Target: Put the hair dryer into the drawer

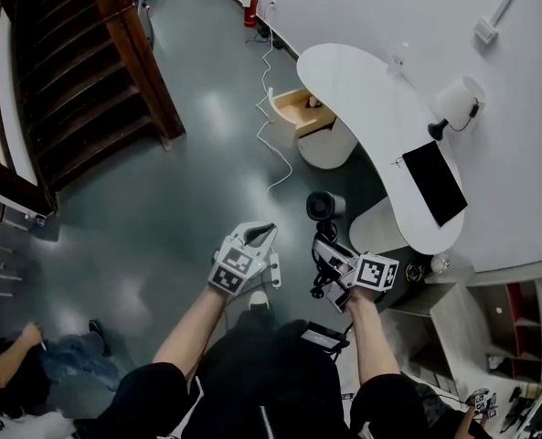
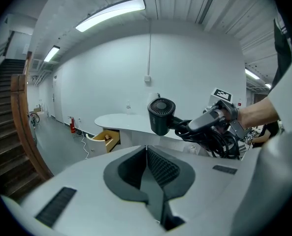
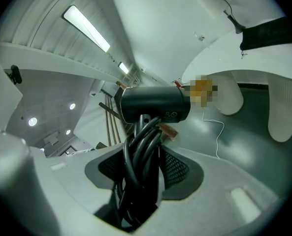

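Note:
My right gripper [image 1: 328, 243] is shut on the handle of the black hair dryer [image 1: 324, 206], with the coiled black cord bunched against it. In the right gripper view the hair dryer [image 3: 155, 104] stands above the right gripper [image 3: 145, 144], and its cord fills the gap between the jaws. The wooden drawer [image 1: 300, 110] stands pulled open under the far end of the white curved table [image 1: 371, 108], well ahead of both grippers. My left gripper [image 1: 261, 234] hovers left of the dryer. In its own view the left gripper [image 2: 146, 152] is shut on nothing, with the hair dryer [image 2: 161, 114] and drawer [image 2: 109, 137] ahead.
A brown staircase [image 1: 79, 80] rises at the left. A white cable [image 1: 271, 131] trails over the grey floor towards a red fire extinguisher [image 1: 250, 7]. On the table lie a black flat panel [image 1: 435, 181] and a white lamp [image 1: 458, 101]. Someone sits at the lower left [image 1: 15, 364].

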`<act>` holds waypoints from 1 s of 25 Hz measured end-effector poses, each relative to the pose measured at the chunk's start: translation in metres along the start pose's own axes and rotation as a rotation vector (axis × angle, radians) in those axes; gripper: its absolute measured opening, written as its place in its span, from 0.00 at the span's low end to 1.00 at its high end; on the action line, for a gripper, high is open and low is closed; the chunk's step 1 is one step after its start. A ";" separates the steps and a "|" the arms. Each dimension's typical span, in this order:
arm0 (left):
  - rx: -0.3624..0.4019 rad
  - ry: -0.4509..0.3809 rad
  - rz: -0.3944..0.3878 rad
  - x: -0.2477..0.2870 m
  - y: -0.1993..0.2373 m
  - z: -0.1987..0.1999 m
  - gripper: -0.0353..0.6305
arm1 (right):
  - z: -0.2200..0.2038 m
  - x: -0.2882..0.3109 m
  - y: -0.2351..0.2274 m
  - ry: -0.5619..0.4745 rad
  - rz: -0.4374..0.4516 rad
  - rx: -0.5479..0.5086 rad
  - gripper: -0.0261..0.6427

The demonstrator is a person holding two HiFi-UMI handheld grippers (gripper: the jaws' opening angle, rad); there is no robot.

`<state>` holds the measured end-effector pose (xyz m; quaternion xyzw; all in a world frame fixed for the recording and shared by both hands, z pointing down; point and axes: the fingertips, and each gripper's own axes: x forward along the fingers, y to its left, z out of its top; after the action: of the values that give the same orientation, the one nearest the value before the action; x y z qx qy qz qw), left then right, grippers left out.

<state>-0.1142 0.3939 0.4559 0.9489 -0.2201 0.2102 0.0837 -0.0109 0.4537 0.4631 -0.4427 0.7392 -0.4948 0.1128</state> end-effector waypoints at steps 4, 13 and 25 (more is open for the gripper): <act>0.003 0.004 -0.006 0.005 0.018 0.004 0.08 | 0.010 0.014 -0.002 -0.008 0.004 0.013 0.33; -0.009 0.012 -0.009 0.037 0.048 0.014 0.08 | 0.047 0.041 -0.020 0.005 -0.007 0.001 0.33; -0.026 0.044 0.042 0.118 0.093 0.044 0.08 | 0.126 0.082 -0.071 0.094 0.019 -0.045 0.33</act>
<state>-0.0439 0.2548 0.4738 0.9380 -0.2409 0.2297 0.0964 0.0563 0.3025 0.4834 -0.4144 0.7589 -0.4971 0.0727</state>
